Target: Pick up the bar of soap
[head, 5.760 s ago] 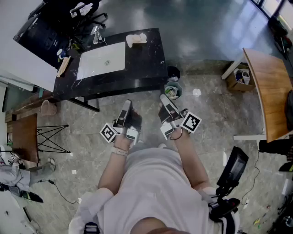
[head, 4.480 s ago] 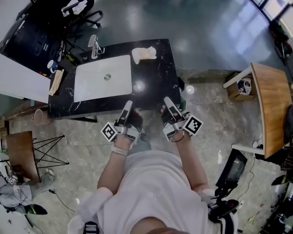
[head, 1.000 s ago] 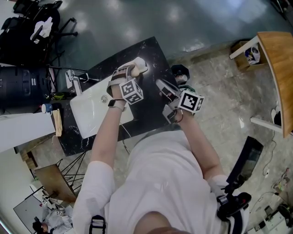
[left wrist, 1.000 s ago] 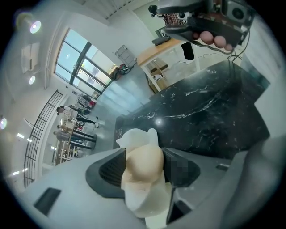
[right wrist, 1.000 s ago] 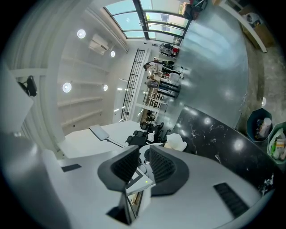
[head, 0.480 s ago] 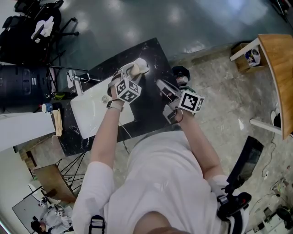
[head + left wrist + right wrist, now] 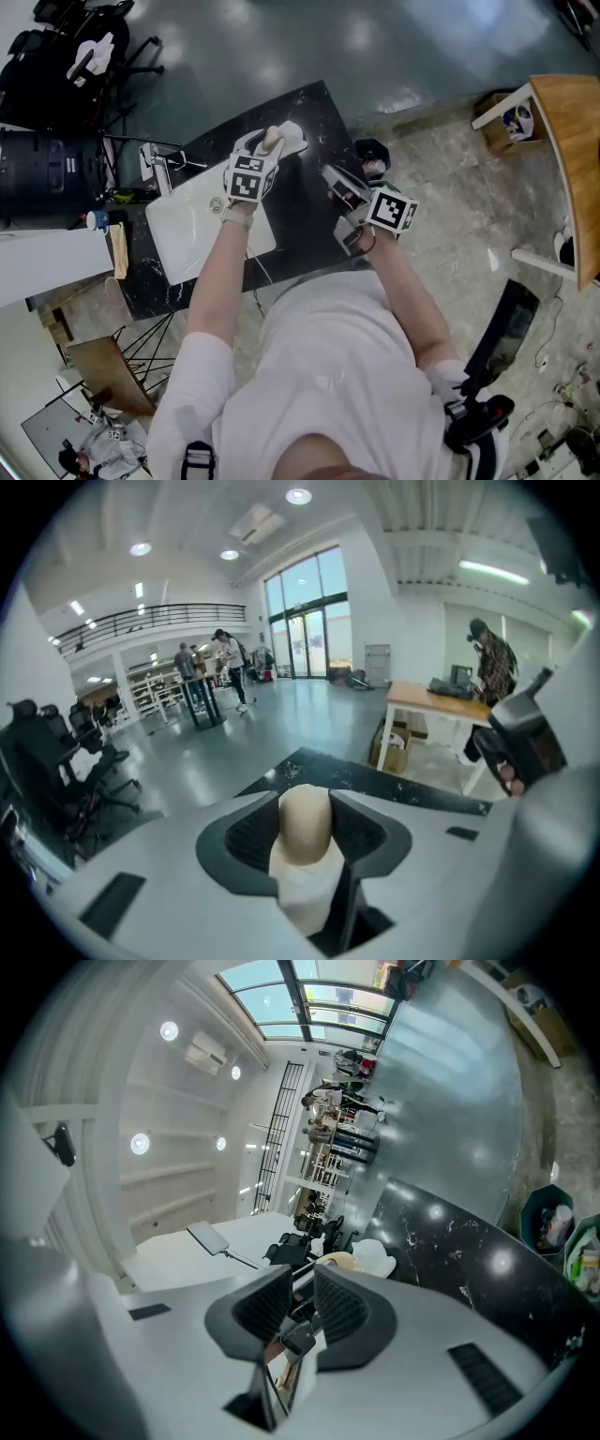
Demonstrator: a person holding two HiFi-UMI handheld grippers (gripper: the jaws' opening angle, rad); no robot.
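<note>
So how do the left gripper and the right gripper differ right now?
The left gripper's jaws are closing with the bar of soap between them, pads against its sides. The right gripper's jaws stand slightly apart on nothing. The left gripper reaches to the far side of the black counter, while the right gripper sits nearer the person. Both carry a marker cube.

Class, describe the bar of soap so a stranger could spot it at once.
Find the black counter with the white sink. At its far corner beyond the sink, the left claw is closing its jaws on the bar of soap. It is a rounded tan lump, unlike the white piece beside it.
</note>
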